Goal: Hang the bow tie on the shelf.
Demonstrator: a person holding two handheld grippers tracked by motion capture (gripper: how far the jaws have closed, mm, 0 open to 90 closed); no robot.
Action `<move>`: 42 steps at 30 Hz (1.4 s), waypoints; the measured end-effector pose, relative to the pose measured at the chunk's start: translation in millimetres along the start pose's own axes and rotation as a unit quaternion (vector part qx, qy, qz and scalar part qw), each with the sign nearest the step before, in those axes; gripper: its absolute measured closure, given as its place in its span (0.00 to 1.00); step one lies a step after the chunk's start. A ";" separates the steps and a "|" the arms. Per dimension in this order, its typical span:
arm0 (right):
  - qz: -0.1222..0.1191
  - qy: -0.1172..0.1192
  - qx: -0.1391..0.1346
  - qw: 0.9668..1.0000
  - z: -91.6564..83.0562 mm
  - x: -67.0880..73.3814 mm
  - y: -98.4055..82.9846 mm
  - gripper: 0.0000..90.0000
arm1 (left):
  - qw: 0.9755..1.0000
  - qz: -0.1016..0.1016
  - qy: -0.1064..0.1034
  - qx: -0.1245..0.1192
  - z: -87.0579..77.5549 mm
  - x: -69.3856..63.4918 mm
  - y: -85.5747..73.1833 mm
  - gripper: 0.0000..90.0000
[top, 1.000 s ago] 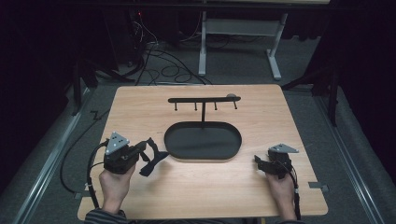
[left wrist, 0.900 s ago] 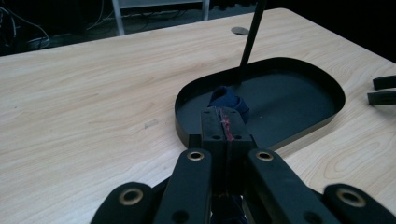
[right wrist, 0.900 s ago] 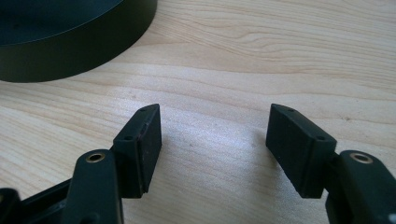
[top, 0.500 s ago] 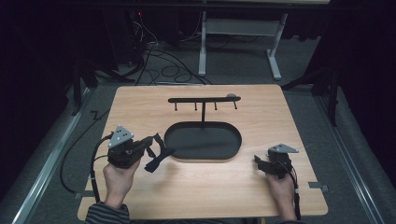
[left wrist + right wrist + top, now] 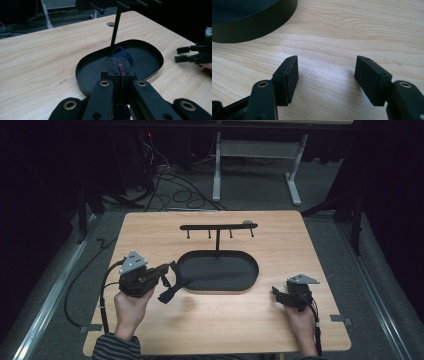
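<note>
My left gripper (image 5: 165,272) hangs just off the left end of the black oval tray (image 5: 220,290), shut on a dark blue strap-like piece of fabric (image 5: 172,288) that dangles below it. In the left gripper view the jaws (image 5: 120,63) are pressed together with the blue fabric (image 5: 124,53) bunched beyond their tips, over the tray (image 5: 82,65). A hook rack (image 5: 218,226) on a thin post (image 5: 115,27) rises from the tray's far side. My right gripper (image 5: 276,293) rests low on the table right of the tray, open, with bare wood between its jaws (image 5: 327,72).
The wooden table (image 5: 150,235) has bare surface around the tray; the tray wall (image 5: 249,32) lies just ahead-left of the right gripper. The right gripper (image 5: 182,53) shows across the tray. Cables and a metal stand (image 5: 250,165) lie on the floor beyond the table.
My left gripper has moved right and slightly away from the table's front edge, carrying the fabric up to the tray's left end. The right gripper has stayed put.
</note>
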State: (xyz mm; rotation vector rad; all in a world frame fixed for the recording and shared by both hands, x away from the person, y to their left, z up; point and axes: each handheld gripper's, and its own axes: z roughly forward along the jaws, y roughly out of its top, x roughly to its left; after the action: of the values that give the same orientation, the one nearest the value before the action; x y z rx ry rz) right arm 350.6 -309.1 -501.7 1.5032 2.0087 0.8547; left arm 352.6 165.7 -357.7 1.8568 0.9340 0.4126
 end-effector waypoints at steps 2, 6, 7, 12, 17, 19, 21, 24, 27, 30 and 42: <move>0.000 0.000 0.000 1.000 0.0 0.0 0.0 0.42 | 1.000 0.002 -0.003 -0.002 1.4 -0.6 2.3 1.00; 0.000 0.000 0.000 1.000 0.0 0.0 0.0 0.42 | 1.000 0.004 -0.008 -0.004 6.2 -1.6 6.5 1.00; 0.000 0.000 0.000 1.000 0.0 0.0 0.0 0.42 | 1.000 0.004 -0.011 -0.005 6.9 -1.5 7.2 1.00; 0.000 0.000 0.000 1.000 0.0 0.0 0.0 0.42 | 1.000 0.006 -0.015 -0.008 12.3 -1.0 13.2 1.00; 0.000 0.000 0.000 1.000 0.0 0.0 0.0 0.42 | 1.000 0.014 -0.018 -0.011 16.0 -0.8 21.3 1.00; 0.000 0.000 0.000 1.000 0.0 0.0 0.0 0.42 | 1.000 0.018 -0.017 -0.012 16.7 -0.7 25.6 1.00; 0.000 0.000 0.000 1.000 0.0 0.0 0.0 0.42 | 1.000 0.022 -0.016 -0.011 17.5 -0.5 29.8 1.00; 0.000 0.000 0.000 1.000 0.0 0.0 0.0 0.42 | 1.000 0.021 -0.019 -0.012 20.7 1.1 35.4 1.00; 0.000 0.000 0.000 1.000 0.0 0.0 0.0 0.42 | 0.999 0.022 -0.020 -0.011 24.4 1.9 39.6 1.00; 0.000 0.000 0.000 1.000 0.0 0.0 0.0 0.42 | 0.999 0.026 -0.020 -0.010 28.9 2.2 45.3 1.00; 0.001 0.001 0.000 1.000 -0.1 -0.3 0.0 0.42 | 0.999 0.044 -0.008 -0.005 44.3 3.8 64.3 1.00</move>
State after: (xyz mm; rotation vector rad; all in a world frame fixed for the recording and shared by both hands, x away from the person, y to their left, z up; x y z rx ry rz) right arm 350.6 -309.4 -501.6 1.5043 2.0095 0.8577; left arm 410.3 126.7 -322.1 1.8930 0.8404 0.4538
